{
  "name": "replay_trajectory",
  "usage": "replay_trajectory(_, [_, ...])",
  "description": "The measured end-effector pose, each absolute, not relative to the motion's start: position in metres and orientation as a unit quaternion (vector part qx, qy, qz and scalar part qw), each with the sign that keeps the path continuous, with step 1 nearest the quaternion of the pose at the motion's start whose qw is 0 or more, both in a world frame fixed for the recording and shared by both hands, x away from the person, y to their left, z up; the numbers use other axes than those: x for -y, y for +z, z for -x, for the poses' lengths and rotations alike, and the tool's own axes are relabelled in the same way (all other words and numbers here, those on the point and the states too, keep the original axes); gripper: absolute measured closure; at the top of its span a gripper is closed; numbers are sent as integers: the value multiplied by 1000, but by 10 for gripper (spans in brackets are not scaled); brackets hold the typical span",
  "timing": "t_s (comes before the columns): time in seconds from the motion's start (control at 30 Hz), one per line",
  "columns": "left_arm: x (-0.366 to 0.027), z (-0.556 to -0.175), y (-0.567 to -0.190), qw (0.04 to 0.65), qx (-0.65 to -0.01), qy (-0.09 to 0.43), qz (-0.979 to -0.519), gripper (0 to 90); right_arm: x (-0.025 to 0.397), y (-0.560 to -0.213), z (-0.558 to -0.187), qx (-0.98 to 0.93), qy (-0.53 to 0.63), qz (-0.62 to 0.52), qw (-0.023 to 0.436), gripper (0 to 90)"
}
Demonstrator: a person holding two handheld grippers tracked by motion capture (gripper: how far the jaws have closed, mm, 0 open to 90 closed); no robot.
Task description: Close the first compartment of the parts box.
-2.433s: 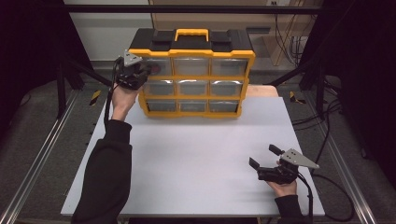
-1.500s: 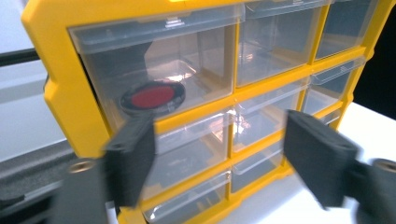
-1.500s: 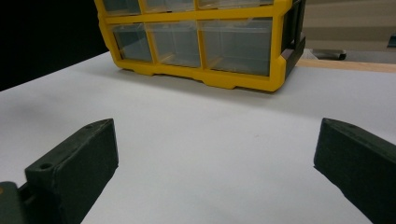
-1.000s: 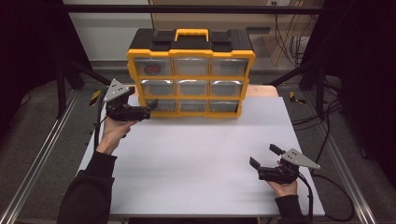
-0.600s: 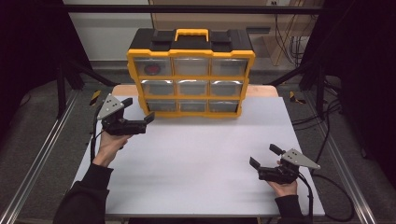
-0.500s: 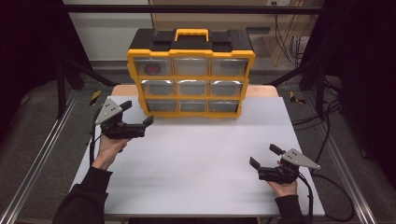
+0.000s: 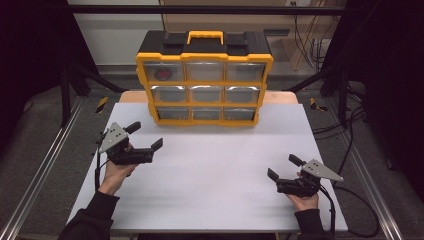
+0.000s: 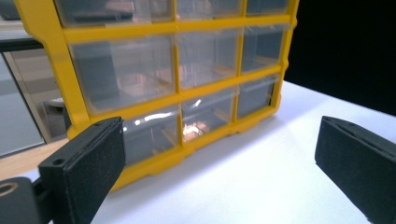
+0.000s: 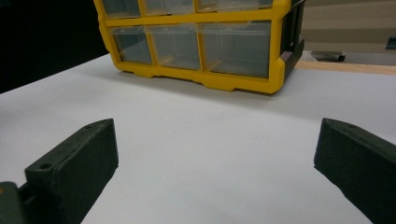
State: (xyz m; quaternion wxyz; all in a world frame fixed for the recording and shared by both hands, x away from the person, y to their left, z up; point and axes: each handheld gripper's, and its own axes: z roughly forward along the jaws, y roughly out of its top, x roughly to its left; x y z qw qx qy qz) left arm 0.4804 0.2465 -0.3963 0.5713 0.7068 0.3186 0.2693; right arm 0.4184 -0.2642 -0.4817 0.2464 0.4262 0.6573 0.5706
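The drawer cabinet (image 7: 205, 80) stands upright at the desk's (image 7: 215, 170) rear edge. Left gripper (image 7: 145, 136), jaws wide and empty, is near the cabinet's lower left corner. Right gripper (image 7: 284, 167), jaws wide and empty, is near the desk's front right corner.

A yellow and black drawer box (image 7: 204, 80) is seen standing upright at the back of the white counter (image 7: 210, 175). It is nearest to the left gripper, and its front is turned toward the person. A yellow handle (image 7: 205, 36) is set on its black top. Nine small clear drawers are held in the yellow frame, in three rows of three. All nine drawers are pushed in. Something round and red (image 7: 163, 73) can be seen through the top left drawer. What is kept in the other drawers cannot be made out. The box's bottom edge is rested flat on the counter.
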Motion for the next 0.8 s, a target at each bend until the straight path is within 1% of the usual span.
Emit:
replay_trajectory(0.2, [-253, -471, -413, 572, -319, 266, -708, 15, 265, -482, -418, -657, 571, -427, 247, 3])
replay_trajectory(0.53, [-266, -457, -432, 576, -333, 272, -695, 13, 265, -481, -418, -657, 571, -427, 247, 2])
replay_trajectory(0.8, [-279, -451, -446, 572, -343, 266, -696, 15, 265, -482, -418, -657, 570, -426, 247, 2])
